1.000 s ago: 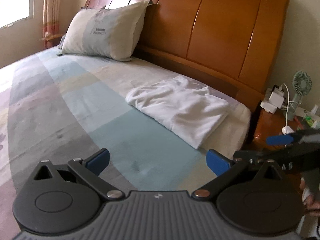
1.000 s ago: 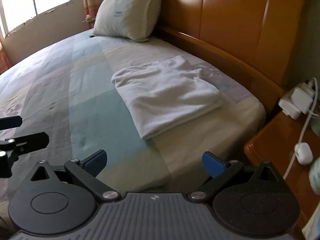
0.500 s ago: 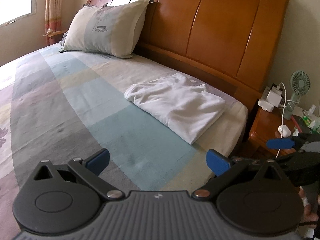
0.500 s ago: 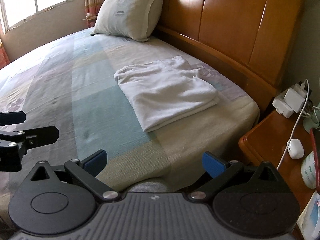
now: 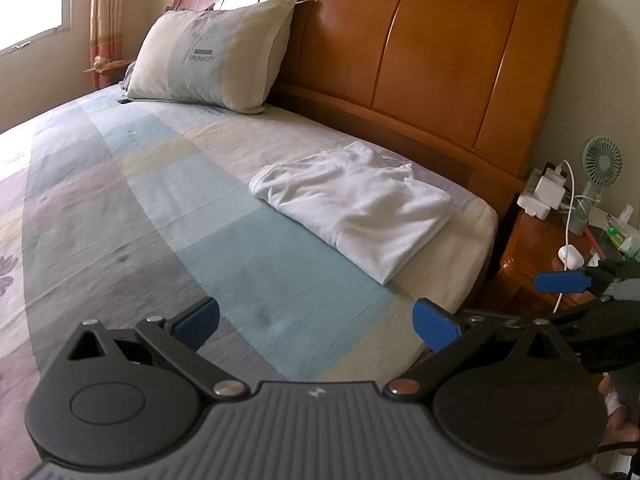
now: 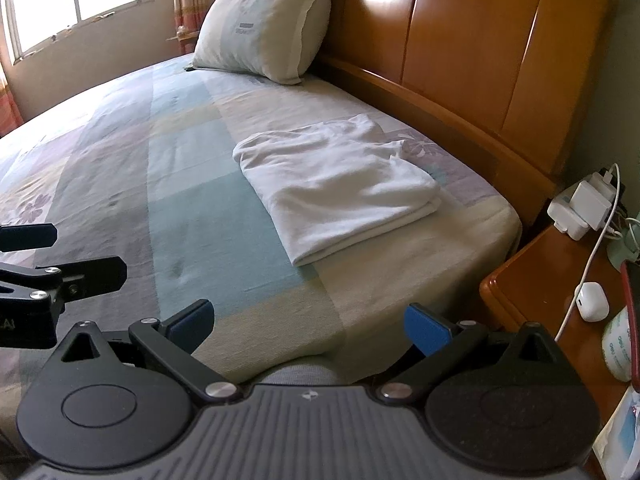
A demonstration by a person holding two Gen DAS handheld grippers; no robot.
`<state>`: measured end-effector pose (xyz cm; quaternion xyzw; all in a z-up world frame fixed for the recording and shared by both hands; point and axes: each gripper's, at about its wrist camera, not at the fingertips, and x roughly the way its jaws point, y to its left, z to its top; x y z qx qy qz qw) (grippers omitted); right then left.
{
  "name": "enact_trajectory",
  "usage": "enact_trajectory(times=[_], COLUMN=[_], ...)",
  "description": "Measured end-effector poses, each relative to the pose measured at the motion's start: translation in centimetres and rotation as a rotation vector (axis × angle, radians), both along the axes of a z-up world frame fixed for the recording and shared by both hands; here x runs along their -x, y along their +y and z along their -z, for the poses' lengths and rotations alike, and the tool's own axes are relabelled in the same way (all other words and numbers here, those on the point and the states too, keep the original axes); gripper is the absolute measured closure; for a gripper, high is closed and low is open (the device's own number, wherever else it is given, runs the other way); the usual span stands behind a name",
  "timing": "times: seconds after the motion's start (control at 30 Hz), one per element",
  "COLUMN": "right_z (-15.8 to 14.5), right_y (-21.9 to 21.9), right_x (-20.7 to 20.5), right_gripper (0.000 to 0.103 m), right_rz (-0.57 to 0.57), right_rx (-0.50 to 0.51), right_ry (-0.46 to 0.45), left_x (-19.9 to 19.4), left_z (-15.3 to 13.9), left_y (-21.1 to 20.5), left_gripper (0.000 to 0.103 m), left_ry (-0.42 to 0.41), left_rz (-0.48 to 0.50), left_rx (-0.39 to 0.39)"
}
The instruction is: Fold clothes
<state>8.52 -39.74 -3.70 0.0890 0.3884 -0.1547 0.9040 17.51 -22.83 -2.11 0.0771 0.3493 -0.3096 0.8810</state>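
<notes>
A white garment (image 5: pixel 356 208) (image 6: pixel 336 188) lies folded into a neat rectangle on the bed, close to the headboard corner. My left gripper (image 5: pixel 316 320) hangs open over the bedspread, well short of the garment, with nothing between its blue pads. My right gripper (image 6: pixel 308 322) is open too, held back over the bed's near edge and empty. Each gripper shows at the edge of the other's view: the right gripper's fingers (image 5: pixel 560 282) at the right, the left gripper's fingers (image 6: pixel 28 238) at the left.
A pillow (image 5: pixel 212 56) leans on the wooden headboard (image 5: pixel 440 48). The checked bedspread (image 5: pixel 120 208) stretches left. A wooden nightstand (image 6: pixel 560 280) at the right carries chargers, a white cable, an earbud case (image 6: pixel 592 302) and a small green fan (image 5: pixel 600 176).
Both grippers have drawn back from the bed, so the folded garment looks smaller and farther away. More of the nightstand has come into view. The garment has not moved.
</notes>
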Motion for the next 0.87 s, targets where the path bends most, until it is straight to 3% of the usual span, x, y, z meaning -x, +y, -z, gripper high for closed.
enact_trajectory(times=[0.87], right_z=[0.01], right_y=[0.20], right_x=[-0.09], right_gripper=[0.000], right_rz=[-0.014], right_rx=[0.009], right_ry=[0.003], left_x=[0.01], left_z=[0.20], left_y=[-0.19], left_gripper=[0.001], left_ry=[-0.004], left_rz=[-0.001], left_rx=[-0.014])
